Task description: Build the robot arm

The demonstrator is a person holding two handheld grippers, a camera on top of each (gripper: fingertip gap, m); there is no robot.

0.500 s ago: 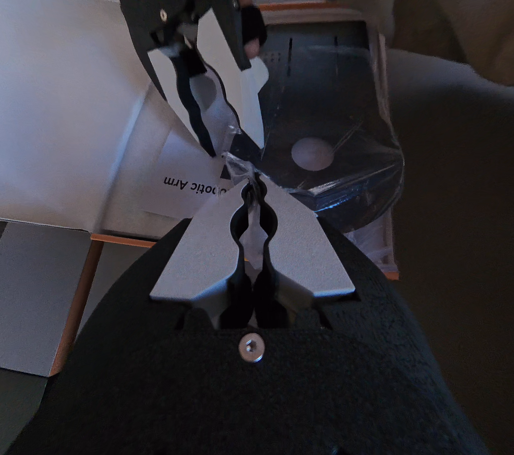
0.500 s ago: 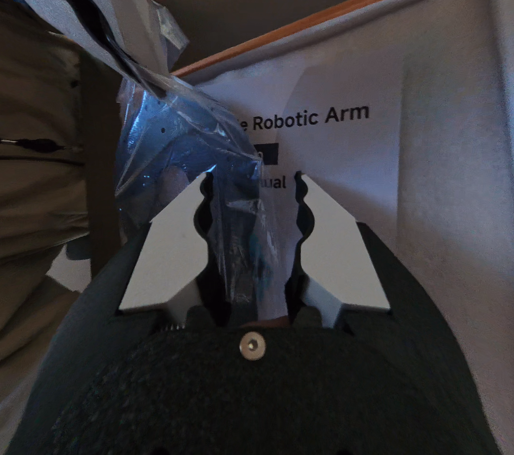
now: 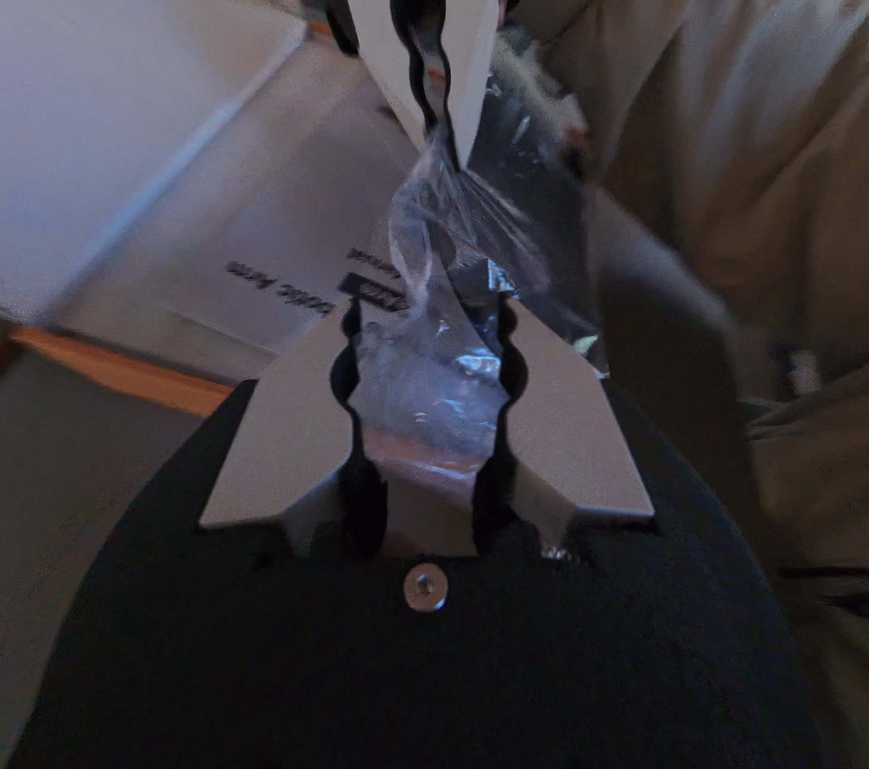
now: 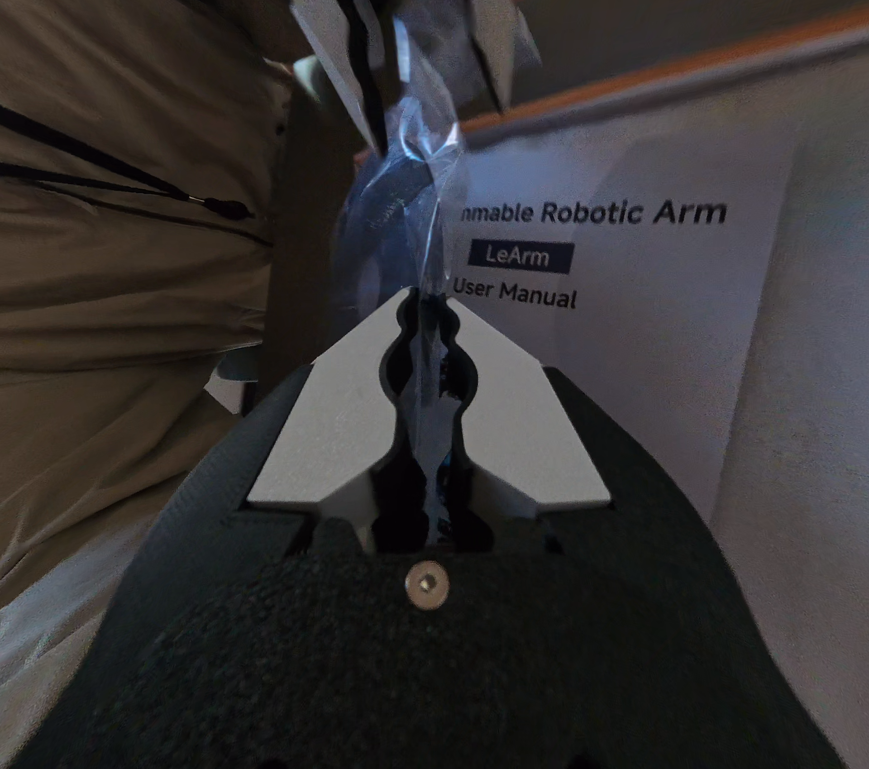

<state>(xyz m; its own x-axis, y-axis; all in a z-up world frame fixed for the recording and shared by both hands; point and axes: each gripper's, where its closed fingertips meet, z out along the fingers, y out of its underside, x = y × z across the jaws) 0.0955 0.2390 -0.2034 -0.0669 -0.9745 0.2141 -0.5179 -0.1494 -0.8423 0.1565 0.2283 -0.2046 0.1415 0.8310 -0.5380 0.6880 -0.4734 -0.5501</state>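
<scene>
Pinching clear plastic bag (image 4: 425, 238), the right gripper (image 4: 427, 299) is closed on it. Left gripper (image 3: 429, 304) stands open around the bag's other end, white booklet (image 4: 658, 257) at 3 o'clock.

Crumpled clear plastic bag (image 3: 437, 365) with dark flat contents hangs stretched between both grippers, above white printed booklet (image 4: 588, 276). Right gripper (image 4: 427, 299) clamped on bag's edge; left gripper (image 3: 430, 309) spread wide, film lying between fingers.
</scene>
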